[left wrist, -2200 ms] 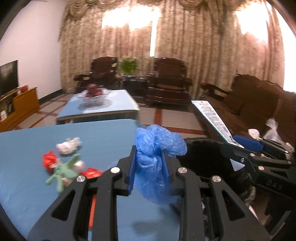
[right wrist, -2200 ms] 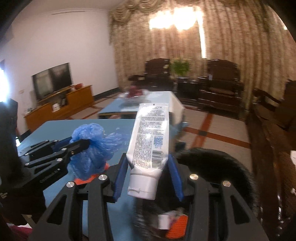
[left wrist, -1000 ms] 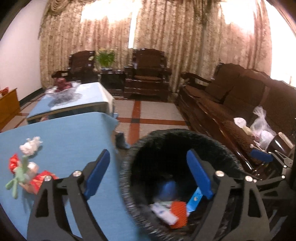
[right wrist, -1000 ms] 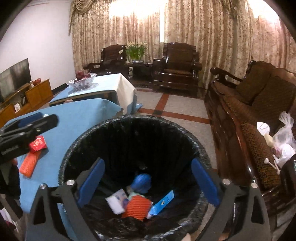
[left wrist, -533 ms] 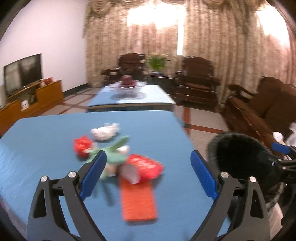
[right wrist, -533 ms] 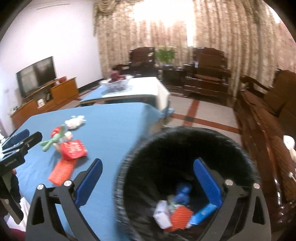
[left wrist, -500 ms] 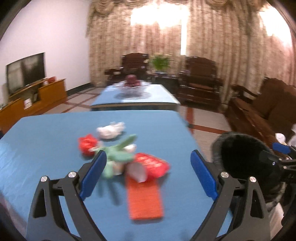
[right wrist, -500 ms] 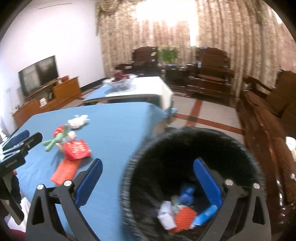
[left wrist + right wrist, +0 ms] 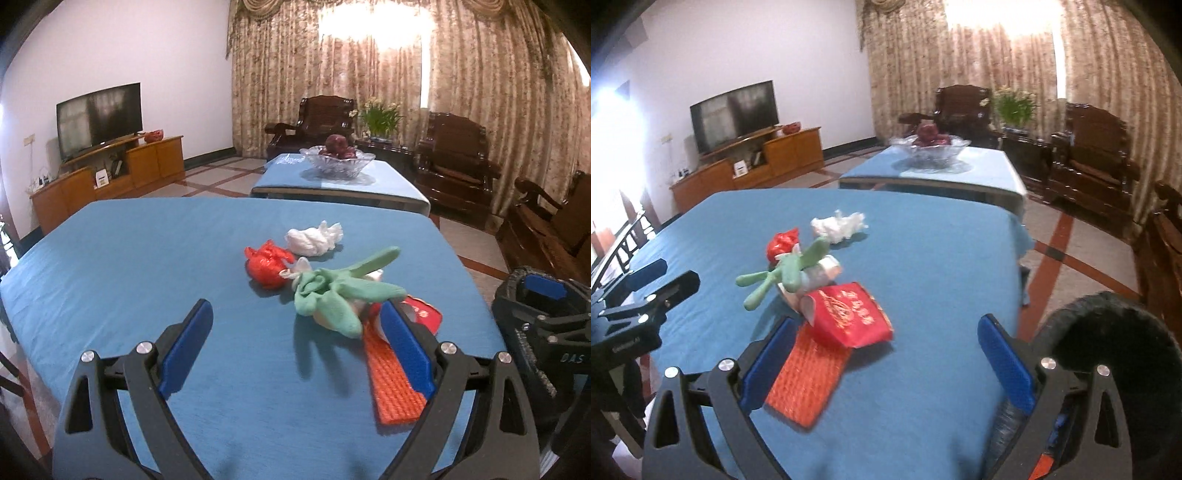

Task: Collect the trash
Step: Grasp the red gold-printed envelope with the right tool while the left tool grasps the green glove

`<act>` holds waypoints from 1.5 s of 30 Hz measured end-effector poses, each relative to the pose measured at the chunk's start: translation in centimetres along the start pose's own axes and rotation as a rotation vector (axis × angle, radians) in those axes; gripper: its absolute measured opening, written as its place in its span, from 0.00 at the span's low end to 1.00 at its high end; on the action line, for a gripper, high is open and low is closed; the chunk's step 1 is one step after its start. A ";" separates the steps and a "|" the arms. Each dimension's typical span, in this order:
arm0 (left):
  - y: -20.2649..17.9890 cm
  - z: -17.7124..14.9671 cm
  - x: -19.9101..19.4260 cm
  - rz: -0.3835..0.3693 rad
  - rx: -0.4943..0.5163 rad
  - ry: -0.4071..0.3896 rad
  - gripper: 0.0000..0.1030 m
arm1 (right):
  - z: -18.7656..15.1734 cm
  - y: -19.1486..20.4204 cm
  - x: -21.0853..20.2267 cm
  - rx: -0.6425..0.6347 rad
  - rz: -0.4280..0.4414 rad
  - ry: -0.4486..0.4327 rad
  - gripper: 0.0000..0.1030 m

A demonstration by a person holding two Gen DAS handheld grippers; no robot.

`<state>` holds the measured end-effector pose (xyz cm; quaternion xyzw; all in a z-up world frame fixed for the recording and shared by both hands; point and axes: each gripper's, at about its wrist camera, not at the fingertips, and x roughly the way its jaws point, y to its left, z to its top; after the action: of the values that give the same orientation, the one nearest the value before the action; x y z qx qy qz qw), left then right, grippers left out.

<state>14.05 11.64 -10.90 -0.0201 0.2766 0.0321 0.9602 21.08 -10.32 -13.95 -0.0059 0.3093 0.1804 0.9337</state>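
Note:
Trash lies in a cluster on the blue table (image 9: 147,258): a white crumpled wad (image 9: 314,239), a red crumpled wad (image 9: 267,263), a green glove (image 9: 340,291), a red packet (image 9: 849,314) and an orange textured strip (image 9: 393,373). My left gripper (image 9: 295,350) is open and empty, just short of the glove. My right gripper (image 9: 886,365) is open and empty over the table's near edge, with the orange strip (image 9: 807,376) by its left finger. The black-lined trash bin (image 9: 1115,332) stands at the table's right side.
A second blue-covered table with a glass fruit bowl (image 9: 337,162) stands behind. Dark wooden armchairs (image 9: 454,170) and a sofa (image 9: 554,229) line the right. A TV (image 9: 98,116) on a wooden cabinet is at the left wall.
Both grippers let their items (blue bag, white tube) fall into the bin, then swung left from the bin toward the trash cluster on the table. Both now stand open and empty.

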 end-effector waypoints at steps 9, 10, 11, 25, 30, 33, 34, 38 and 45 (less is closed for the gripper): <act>1.4 -0.1 1.9 0.038 -0.020 0.022 0.87 | 0.0 1.6 5.7 -0.031 0.075 0.096 0.94; 1.5 -0.2 2.1 0.043 -0.021 0.023 0.87 | 0.1 1.7 6.3 -0.038 0.078 0.101 0.94; 1.7 -0.1 2.3 0.047 -0.022 0.025 0.87 | 0.2 1.8 6.7 -0.042 0.080 0.105 0.94; 1.9 -0.1 4.6 0.038 -0.042 0.047 0.87 | -1.0 1.3 11.4 -0.050 0.139 0.230 0.92; 1.3 -0.1 5.6 0.019 -0.041 0.060 0.87 | -1.2 1.7 10.9 -0.079 0.157 0.227 0.75; 0.8 0.0 6.0 0.004 -0.043 0.062 0.87 | -0.9 1.9 9.7 -0.118 0.121 0.185 0.75; 0.7 0.0 6.1 0.000 -0.043 0.061 0.87 | -0.7 1.8 9.3 -0.118 0.110 0.172 0.75; -0.4 0.2 7.0 -0.027 -0.038 0.068 0.87 | -0.1 0.5 8.3 -0.090 0.075 0.142 0.75; -1.4 0.7 9.9 -0.064 -0.039 0.100 0.76 | 0.3 -2.0 7.0 -0.043 0.021 0.131 0.75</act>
<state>22.86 10.77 -15.54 -0.0494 0.3228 0.0057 0.9452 27.13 -9.82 -17.97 -0.0346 0.3657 0.1958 0.9092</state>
